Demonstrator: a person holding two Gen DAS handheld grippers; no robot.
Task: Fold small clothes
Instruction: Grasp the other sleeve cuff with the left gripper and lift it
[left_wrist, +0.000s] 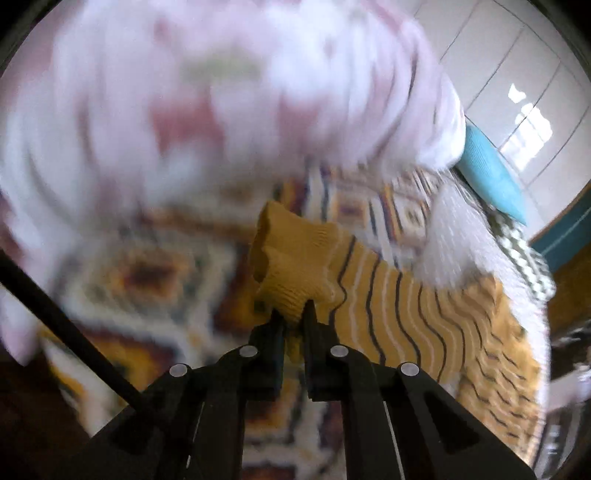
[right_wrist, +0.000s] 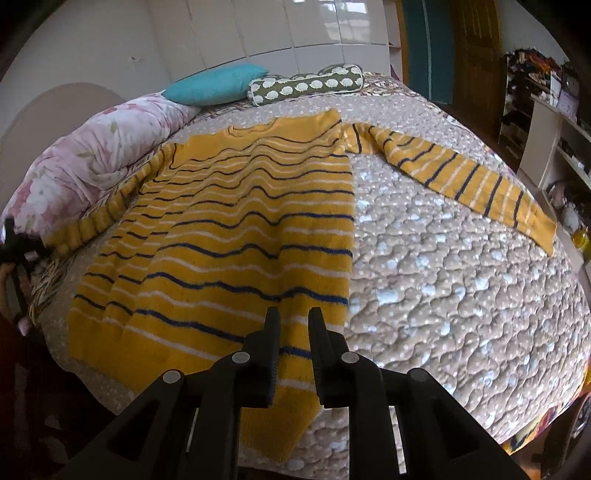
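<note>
A yellow sweater (right_wrist: 236, 229) with dark blue and white stripes lies spread on the quilted bed (right_wrist: 443, 277). Its right sleeve (right_wrist: 461, 177) stretches out to the right. My left gripper (left_wrist: 293, 314) is shut on the cuff of the left sleeve (left_wrist: 291, 258) and holds it up off the bed; the striped sleeve trails away to the right. My right gripper (right_wrist: 293, 314) hovers over the sweater's lower hem, its jaws a little apart with nothing between them.
A pink floral duvet (right_wrist: 92, 158) is bunched at the bed's left side and fills the top of the left wrist view (left_wrist: 221, 92), blurred. A teal pillow (right_wrist: 218, 83) and a patterned bolster (right_wrist: 306, 85) lie at the head. Shelves (right_wrist: 546, 122) stand at the right.
</note>
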